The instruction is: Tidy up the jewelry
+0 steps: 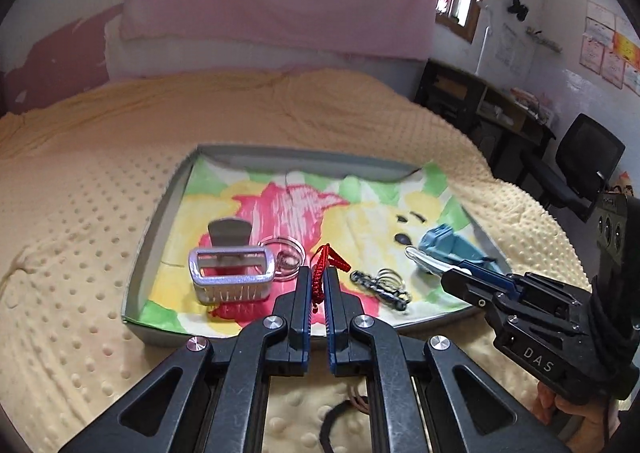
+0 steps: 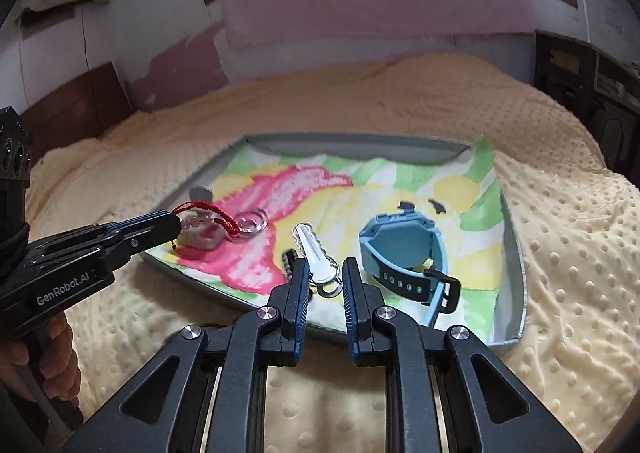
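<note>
A grey tray (image 1: 152, 229) (image 2: 352, 143) lined with a flower-print cloth lies on the bed. My left gripper (image 1: 318, 273) (image 2: 176, 223) is shut on a red cord bracelet (image 1: 326, 255) (image 2: 212, 213) with pink beads, held above the tray's near left part. My right gripper (image 2: 325, 267) (image 1: 450, 275) is shut on a silver key-shaped piece (image 2: 312, 249) (image 1: 418, 256) over the tray's near edge. In the tray lie a silver basket (image 1: 232, 273) (image 2: 200, 239), a clear ring (image 1: 286, 249) (image 2: 252, 221), a black chain bracelet (image 1: 380, 287) (image 2: 289, 259) and a blue watch (image 1: 448, 247) (image 2: 400, 253).
The tray rests on a yellow dotted blanket (image 1: 80, 213) covering the bed, with a pink pillow (image 1: 280, 1) at the head. A dark desk (image 1: 480, 105) and a black chair (image 1: 580, 169) stand to the right. A hand (image 2: 56, 349) holds each gripper's handle.
</note>
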Available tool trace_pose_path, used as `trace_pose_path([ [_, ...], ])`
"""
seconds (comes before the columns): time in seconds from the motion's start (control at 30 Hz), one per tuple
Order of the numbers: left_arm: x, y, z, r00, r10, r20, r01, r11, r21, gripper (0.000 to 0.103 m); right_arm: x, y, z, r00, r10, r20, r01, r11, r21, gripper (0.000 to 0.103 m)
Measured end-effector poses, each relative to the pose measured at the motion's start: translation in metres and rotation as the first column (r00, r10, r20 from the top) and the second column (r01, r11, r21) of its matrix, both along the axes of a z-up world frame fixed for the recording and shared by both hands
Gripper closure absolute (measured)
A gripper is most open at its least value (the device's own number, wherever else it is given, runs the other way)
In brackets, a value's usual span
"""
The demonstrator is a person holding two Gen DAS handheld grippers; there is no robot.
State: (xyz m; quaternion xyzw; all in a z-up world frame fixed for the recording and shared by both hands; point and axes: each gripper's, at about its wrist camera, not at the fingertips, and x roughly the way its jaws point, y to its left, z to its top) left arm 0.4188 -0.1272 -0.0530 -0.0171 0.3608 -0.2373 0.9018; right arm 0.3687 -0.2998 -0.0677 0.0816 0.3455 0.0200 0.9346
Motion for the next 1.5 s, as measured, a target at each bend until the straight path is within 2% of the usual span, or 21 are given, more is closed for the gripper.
trace_pose_path([
  [0.27, 0.012, -0.002, -0.017, 0.997, 0.007, -0.081, -0.006, 1.0, 0.019, 0.097, 0.02, 0.014, -0.009, 0.995, 0.03, -0.094, -0.037, 0.997, -0.07, 0.088],
  [0.53, 0.01, 0.0, -0.018, 0.996, 0.014, -0.088, -0.013, 1.0, 0.017, 0.096, 0.024, 0.015, -0.012, 0.992, 0.033, -0.123, -0.042, 0.996, -0.078, 0.088],
  [0.6, 0.007, 0.002, -0.017, 0.996, 0.018, -0.083, -0.017, 1.0, 0.01, 0.096, 0.019, 0.014, -0.009, 0.995, 0.022, -0.097, -0.03, 0.996, -0.082, 0.084],
  [0.67, 0.003, 0.003, -0.014, 0.997, 0.025, -0.074, -0.025, 1.0, 0.004, 0.096, 0.01, 0.012, -0.005, 0.998, 0.009, -0.061, -0.014, 0.997, -0.074, 0.068],
  [0.9, -0.023, 0.013, 0.007, 0.999, 0.042, -0.016, -0.042, 0.999, -0.019, 0.096, -0.033, 0.002, 0.014, 0.996, -0.051, 0.074, 0.053, 0.998, -0.023, 0.063],
  [0.97, -0.036, 0.019, 0.017, 0.999, 0.047, 0.011, -0.047, 0.998, -0.033, 0.096, -0.053, -0.001, 0.024, 0.988, -0.075, 0.135, 0.076, 0.997, -0.006, 0.052],
  [1.0, -0.042, 0.021, 0.021, 0.999, 0.049, 0.022, -0.048, 0.998, -0.038, 0.096, -0.062, -0.002, 0.028, 0.984, -0.082, 0.161, 0.083, 0.997, 0.002, 0.05],
  [1.07, -0.059, 0.026, 0.033, 0.997, 0.057, 0.051, -0.055, 0.997, -0.048, 0.09, -0.085, -0.004, 0.04, 0.97, -0.101, 0.219, 0.1, 0.995, 0.015, 0.043],
  [1.1, -0.069, 0.029, 0.04, 0.995, 0.065, 0.069, -0.062, 0.997, -0.05, 0.079, -0.096, -0.005, 0.046, 0.964, -0.109, 0.244, 0.107, 0.994, 0.024, 0.041],
  [1.13, -0.077, 0.032, 0.046, 0.994, 0.075, 0.085, -0.071, 0.996, -0.055, 0.061, -0.107, -0.006, 0.052, 0.956, -0.115, 0.269, 0.11, 0.993, 0.034, 0.037],
  [1.17, -0.091, 0.036, 0.055, 0.989, 0.09, 0.114, -0.082, 0.994, -0.069, 0.049, -0.116, -0.006, 0.058, 0.95, -0.121, 0.288, 0.115, 0.993, 0.038, 0.033],
  [1.2, -0.101, 0.039, 0.061, 0.985, 0.102, 0.139, -0.092, 0.993, -0.079, 0.03, -0.126, -0.005, 0.064, 0.943, -0.124, 0.308, 0.118, 0.992, 0.039, 0.031],
  [1.23, -0.115, 0.043, 0.069, 0.976, 0.12, 0.179, -0.104, 0.99, -0.092, 0.025, -0.133, -0.006, 0.068, 0.939, -0.125, 0.319, 0.118, 0.992, 0.039, 0.028],
  [1.3, -0.139, 0.048, 0.083, 0.966, 0.125, 0.224, -0.104, 0.989, -0.102, 0.022, -0.153, -0.004, 0.078, 0.929, -0.129, 0.346, 0.125, 0.992, 0.033, 0.022],
  [1.43, -0.19, 0.058, 0.107, 0.937, 0.157, 0.312, -0.128, 0.985, -0.111, 0.001, -0.2, 0.002, 0.098, 0.902, -0.132, 0.411, 0.131, 0.991, 0.031, 0.009],
  [1.5, -0.215, 0.065, 0.115, 0.919, 0.172, 0.354, -0.138, 0.983, -0.118, 0.0, -0.22, 0.005, 0.105, 0.893, -0.126, 0.431, 0.126, 0.992, 0.029, 0.007],
])
